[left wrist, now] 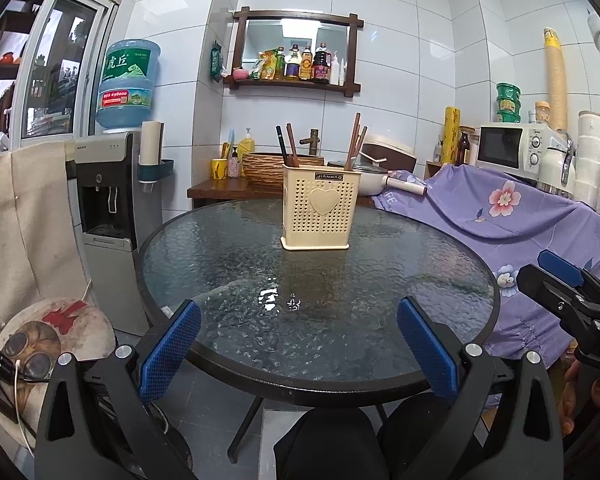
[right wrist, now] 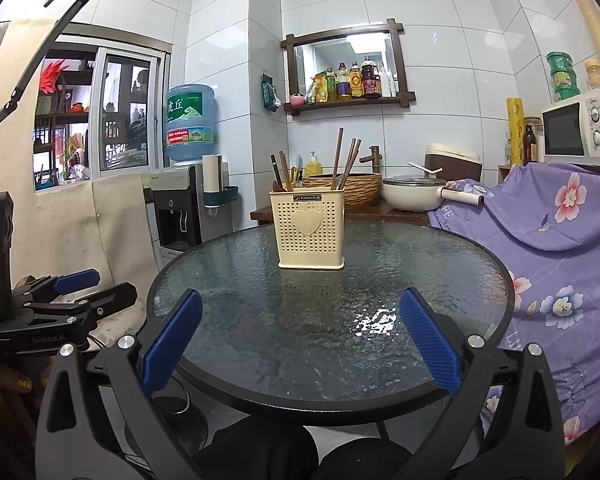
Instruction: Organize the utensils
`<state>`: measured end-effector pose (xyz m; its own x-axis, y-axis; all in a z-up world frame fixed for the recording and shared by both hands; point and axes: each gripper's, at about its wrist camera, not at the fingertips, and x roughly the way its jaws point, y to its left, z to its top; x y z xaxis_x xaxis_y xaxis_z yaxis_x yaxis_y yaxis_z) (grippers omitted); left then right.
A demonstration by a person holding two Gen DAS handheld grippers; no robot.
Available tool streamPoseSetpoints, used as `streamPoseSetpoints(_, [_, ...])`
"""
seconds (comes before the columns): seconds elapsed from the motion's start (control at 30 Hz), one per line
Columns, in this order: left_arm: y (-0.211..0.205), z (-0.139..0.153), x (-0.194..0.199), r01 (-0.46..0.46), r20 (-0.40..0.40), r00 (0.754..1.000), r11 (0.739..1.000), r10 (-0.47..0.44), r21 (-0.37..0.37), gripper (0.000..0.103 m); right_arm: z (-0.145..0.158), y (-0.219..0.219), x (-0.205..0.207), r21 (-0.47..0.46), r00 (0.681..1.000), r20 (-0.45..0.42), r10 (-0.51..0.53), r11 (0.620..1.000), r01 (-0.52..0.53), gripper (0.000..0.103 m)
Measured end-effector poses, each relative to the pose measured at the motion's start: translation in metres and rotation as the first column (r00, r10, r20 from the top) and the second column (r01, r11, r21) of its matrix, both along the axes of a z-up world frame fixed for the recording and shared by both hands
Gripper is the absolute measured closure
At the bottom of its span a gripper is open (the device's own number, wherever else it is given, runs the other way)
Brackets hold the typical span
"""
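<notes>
A cream perforated utensil holder (left wrist: 319,207) with a heart on its front stands upright on the far side of the round glass table (left wrist: 228,320); it also shows in the right wrist view (right wrist: 308,230). Brown chopsticks (left wrist: 354,142) and dark utensils (left wrist: 286,146) stick up from it, in both views (right wrist: 346,164). My left gripper (left wrist: 298,344) is open and empty over the table's near edge. My right gripper (right wrist: 300,340) is open and empty, also at the near edge. Each gripper shows at the side of the other's view (left wrist: 556,280) (right wrist: 80,284).
A water dispenser (left wrist: 108,220) stands left of the table. A purple floral cloth (left wrist: 512,216) covers furniture to the right. Behind are a wooden counter with a woven basin (left wrist: 278,168), a white pot (left wrist: 374,184) and a microwave (left wrist: 508,146).
</notes>
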<state>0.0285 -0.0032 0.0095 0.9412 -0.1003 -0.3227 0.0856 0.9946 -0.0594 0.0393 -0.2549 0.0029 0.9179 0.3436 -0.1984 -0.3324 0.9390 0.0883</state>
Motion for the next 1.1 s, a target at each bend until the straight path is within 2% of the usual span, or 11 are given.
streamPoseSetpoints(1.1, [0.0003,-0.0006,-0.0007,-0.013,-0.011,1.0,1.0,0.014,0.02,0.006,-0.0024,0.0025,0.001,-0.001,1.0,-0.014,-0.004,1.0,0.004,0.006])
